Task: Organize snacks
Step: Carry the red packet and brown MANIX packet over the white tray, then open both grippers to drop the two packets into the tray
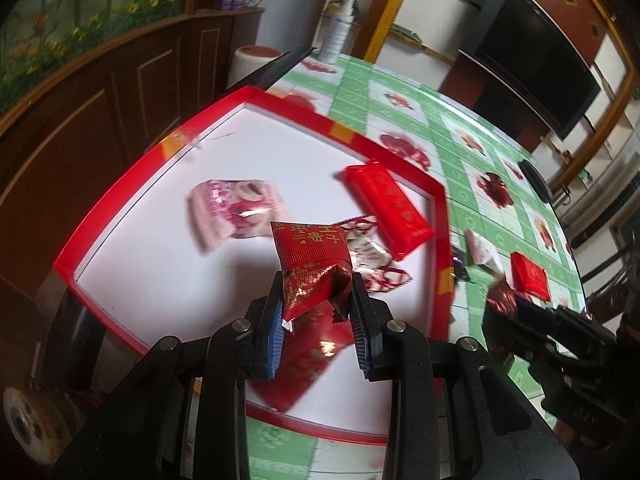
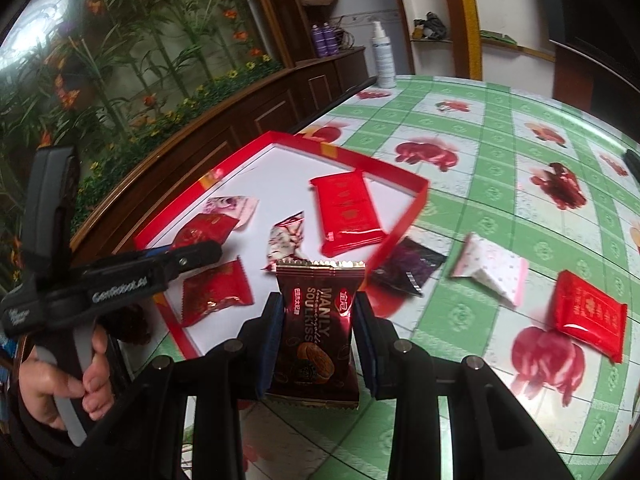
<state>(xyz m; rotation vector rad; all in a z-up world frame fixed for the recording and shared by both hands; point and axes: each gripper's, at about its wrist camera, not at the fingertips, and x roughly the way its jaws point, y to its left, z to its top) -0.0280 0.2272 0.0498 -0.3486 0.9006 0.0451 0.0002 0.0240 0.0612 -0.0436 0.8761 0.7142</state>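
Both views are fairly bright with soft daylight, and colours look saturated. Fisheye bending is strong: the tabletop (image 2: pixel 500 128) curves like a dome, and black vignette fills the corners, heaviest at 10 and 2 o'clock. Motion blur smears the red tray (image 1: pixel 256 94) rim and the wrappers lying in it in the left wrist view, while the packet nearest the lens stays sharp. Small glare spots glint on foil wrappers. Shadows are faint.
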